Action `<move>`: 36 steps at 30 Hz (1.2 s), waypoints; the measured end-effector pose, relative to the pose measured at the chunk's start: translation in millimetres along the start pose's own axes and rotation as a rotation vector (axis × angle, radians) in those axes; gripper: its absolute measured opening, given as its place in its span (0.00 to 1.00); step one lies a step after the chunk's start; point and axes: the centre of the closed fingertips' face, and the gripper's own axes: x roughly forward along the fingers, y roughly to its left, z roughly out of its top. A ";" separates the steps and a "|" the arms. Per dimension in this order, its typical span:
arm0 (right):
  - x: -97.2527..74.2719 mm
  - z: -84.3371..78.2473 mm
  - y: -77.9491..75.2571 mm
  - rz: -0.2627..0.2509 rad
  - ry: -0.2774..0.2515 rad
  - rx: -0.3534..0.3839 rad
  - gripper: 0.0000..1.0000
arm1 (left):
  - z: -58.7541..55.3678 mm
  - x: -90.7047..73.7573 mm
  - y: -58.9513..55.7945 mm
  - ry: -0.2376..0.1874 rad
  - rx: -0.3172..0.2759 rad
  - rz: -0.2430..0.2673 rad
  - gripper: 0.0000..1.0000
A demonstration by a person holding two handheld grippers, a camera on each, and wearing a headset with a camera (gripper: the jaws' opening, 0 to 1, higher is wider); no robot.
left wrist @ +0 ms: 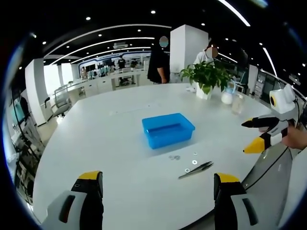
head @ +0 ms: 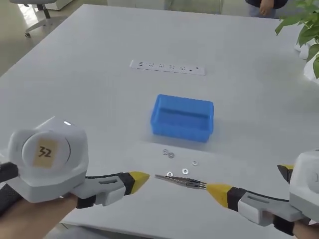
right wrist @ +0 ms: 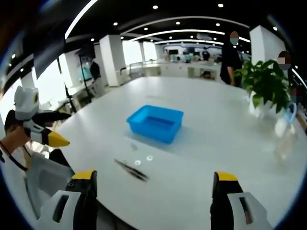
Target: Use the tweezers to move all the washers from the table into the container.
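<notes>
A blue container [head: 180, 130] stands mid-table. Several small washers [head: 185, 171] lie scattered on the white table [head: 99, 99] just in front of it. Metal tweezers [head: 182, 180] lie flat beside the nearest washers, touching neither gripper. My left gripper [left wrist: 157, 178] is open and empty; its yellow-tipped finger [head: 135, 180] points at the tweezers from the left. My right gripper [head: 246, 178] is open too, one tip close to the tweezers' right end. The right gripper view has the tweezers [right wrist: 131, 170], washers [right wrist: 149, 157] and container [right wrist: 151, 132] ahead of my right gripper [right wrist: 154, 176].
A white power strip [head: 167, 67] lies beyond the container. A potted plant [head: 306, 25] and glassware [right wrist: 285, 129] stand at the table's far right edge. People stand past the far side. Bare tabletop surrounds the container.
</notes>
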 end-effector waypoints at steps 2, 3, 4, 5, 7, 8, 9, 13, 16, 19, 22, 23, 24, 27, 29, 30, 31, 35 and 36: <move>0.3 -0.7 0.4 0.001 0.003 0.000 0.99 | -0.2 0.0 -0.5 0.003 0.010 0.001 0.99; 0.5 -0.9 0.7 0.003 0.004 0.001 0.99 | -0.1 0.0 -0.2 0.003 0.012 0.002 0.99; 0.6 -0.9 0.8 0.004 0.005 0.001 0.99 | -0.2 0.0 0.2 0.004 0.015 0.004 0.99; 0.7 -0.8 0.7 0.003 0.006 -0.001 0.99 | -0.3 0.1 0.6 0.005 0.016 0.004 0.99; 0.7 -0.8 0.6 0.002 0.007 -0.002 0.99 | -0.5 0.2 1.2 0.006 0.017 0.004 0.99; 0.7 -0.8 0.8 0.002 0.007 -0.001 0.99 | -0.6 0.1 1.4 0.007 0.017 0.004 0.99; 0.7 -0.7 1.1 0.003 0.007 0.000 0.99 | -0.6 -0.1 1.8 0.007 0.017 0.005 0.99; 0.1 -0.8 1.5 0.001 0.008 -0.001 0.99 | -0.2 -0.9 1.5 0.007 0.018 0.005 0.99; 0.0 -1.4 1.0 0.002 0.009 0.000 0.99 | 0.6 -1.3 0.9 0.005 0.019 0.002 0.99; 0.1 -1.7 0.3 0.002 0.010 -0.001 0.99 | 1.2 -1.0 1.3 0.006 0.026 0.003 0.99; 0.4 -1.6 0.0 0.004 0.009 -0.002 0.99 | 2.1 -0.4 0.6 0.005 0.026 -0.002 0.98; 0.4 -1.4 0.2 0.004 0.009 -0.001 0.99 | 2.1 -0.1 0.6 0.005 0.028 -0.003 0.98; 0.5 -1.5 0.3 0.004 0.010 -0.001 0.99 | 1.8 0.3 0.4 0.008 0.033 -0.003 0.98; 1.4 -2.5 0.0 0.004 0.014 -0.003 0.99 | 1.3 0.9 -1.2 0.013 0.039 -0.008 0.98; 1.8 -2.7 0.1 0.006 0.016 -0.004 0.99 | 1.4 1.3 -1.7 0.013 0.042 -0.009 0.98; 1.8 -2.5 0.2 0.006 0.016 -0.006 0.99 | 2.0 1.0 -3.7 0.014 0.042 -0.012 0.98; 2.0 -2.2 0.2 0.006 0.016 -0.007 0.99 | 2.3 1.0 -4.8 0.015 0.041 -0.013 0.98; 3.0 -1.5 -0.6 0.006 0.016 -0.004 0.99 | 3.6 3.1 -6.4 0.017 0.046 -0.020 0.97; 3.3 -1.5 -1.1 0.007 0.016 -0.005 0.99 | 3.9 3.7 -6.9 0.018 0.048 -0.022 0.97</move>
